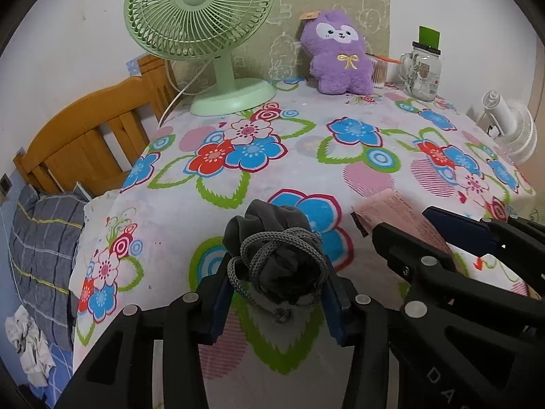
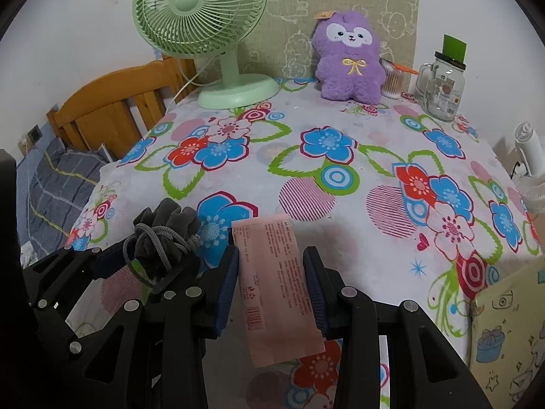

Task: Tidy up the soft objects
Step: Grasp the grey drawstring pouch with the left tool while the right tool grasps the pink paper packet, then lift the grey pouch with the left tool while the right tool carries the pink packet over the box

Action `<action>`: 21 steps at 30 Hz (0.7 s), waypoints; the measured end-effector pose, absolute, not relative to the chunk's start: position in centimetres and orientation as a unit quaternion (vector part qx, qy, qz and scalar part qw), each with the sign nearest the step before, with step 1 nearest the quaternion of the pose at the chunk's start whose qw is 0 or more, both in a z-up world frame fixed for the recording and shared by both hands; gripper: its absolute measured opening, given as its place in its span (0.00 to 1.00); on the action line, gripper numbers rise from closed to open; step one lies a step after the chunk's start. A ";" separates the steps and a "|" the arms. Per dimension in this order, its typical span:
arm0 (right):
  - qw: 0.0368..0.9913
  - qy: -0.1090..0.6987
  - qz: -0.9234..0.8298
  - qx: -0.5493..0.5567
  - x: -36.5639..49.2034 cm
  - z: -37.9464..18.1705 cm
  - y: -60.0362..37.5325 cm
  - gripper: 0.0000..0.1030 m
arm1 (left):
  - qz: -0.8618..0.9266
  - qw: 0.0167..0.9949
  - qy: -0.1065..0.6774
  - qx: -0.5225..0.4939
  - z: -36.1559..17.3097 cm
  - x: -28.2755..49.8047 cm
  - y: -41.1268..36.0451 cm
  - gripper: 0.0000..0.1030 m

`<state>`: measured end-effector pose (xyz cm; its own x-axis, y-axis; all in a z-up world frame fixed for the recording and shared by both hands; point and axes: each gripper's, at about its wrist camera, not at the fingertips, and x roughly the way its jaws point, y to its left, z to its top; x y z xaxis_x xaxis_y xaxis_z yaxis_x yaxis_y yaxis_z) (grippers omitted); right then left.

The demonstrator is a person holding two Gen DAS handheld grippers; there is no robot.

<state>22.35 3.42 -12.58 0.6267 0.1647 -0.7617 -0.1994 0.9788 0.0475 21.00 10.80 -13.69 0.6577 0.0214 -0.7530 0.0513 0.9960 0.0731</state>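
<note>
- The wooden headboard (image 1: 85,129) of a bed and a grey plaid pillow (image 1: 44,248) sit at about nine o'clock in the left wrist view, beside the worktop (image 1: 306,177) with its white flower-print cloth.
- A pale green plastic desk fan (image 1: 204,30) stands at eleven o'clock on the far edge of the worktop.
- The left tool (image 1: 277,293), at six o'clock in its own view, has its blue-padded fingers pressed against both sides of a dark grey soft fabric pouch with a knotted grey drawstring cord (image 1: 276,255), which rests on the cloth near the front edge.
- A purple plush toy with a white face and yellow bow (image 1: 339,58) leans against the beige patterned board at twelve o'clock.
- The right tool (image 2: 272,286), at six o'clock in its own view, holds a flat pink paper-like packet with printed text and a barcode (image 2: 276,283) between its blue pads, partly closed around it.
- In the right wrist view the pouch lies at nine o'clock of the packet, just beside it.
- A clear glass mug jar with a dark lid (image 2: 442,85) stands at one o'clock.
- A small white fan (image 2: 531,167) sits off the worktop at three o'clock.
</note>
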 end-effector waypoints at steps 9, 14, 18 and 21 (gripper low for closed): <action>0.910 0.400 0.105 -0.018 19.8 -11.0 2.6 0.41 | 0.002 0.919 0.392 0.027 -12.1 18.2 10.1 0.46; 0.915 0.390 0.105 -0.015 18.1 -10.1 1.9 0.41 | 0.005 0.924 0.382 0.026 -11.3 16.6 9.5 0.46; 0.919 0.380 0.105 -0.011 16.6 -9.4 1.3 0.41 | 0.006 0.927 0.373 0.027 -10.5 15.2 8.8 0.46; 0.922 0.374 0.103 -0.010 15.5 -8.9 0.7 0.41 | 0.002 0.929 0.370 0.024 -10.1 14.2 8.3 0.45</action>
